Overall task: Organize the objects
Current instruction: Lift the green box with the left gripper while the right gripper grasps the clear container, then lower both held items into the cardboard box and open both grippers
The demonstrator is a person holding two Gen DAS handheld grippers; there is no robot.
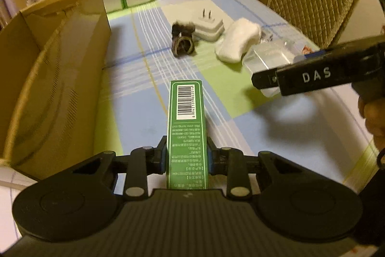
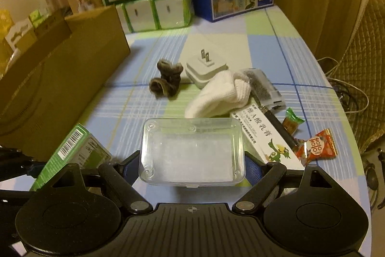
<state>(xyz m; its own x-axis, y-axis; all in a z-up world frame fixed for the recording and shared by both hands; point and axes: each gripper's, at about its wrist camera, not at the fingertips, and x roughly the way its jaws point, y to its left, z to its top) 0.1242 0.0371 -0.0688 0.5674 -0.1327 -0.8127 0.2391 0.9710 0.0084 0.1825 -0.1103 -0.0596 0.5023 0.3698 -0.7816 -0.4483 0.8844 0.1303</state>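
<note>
My left hand-held gripper (image 1: 187, 158) is clenching the green box (image 1: 186, 127) above the table (image 1: 149, 117); my right hand-held gripper (image 2: 192, 163) is grasping the clear case (image 2: 192, 151). Only the right view is showing the candies (image 2: 315, 146) beside the sock (image 2: 216, 95).

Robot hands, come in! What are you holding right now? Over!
Left tongs shut on slim green cardboard box. Right tongs shut on clear plastic lidded case. Open brown cardboard carton at left, path clear.
</note>
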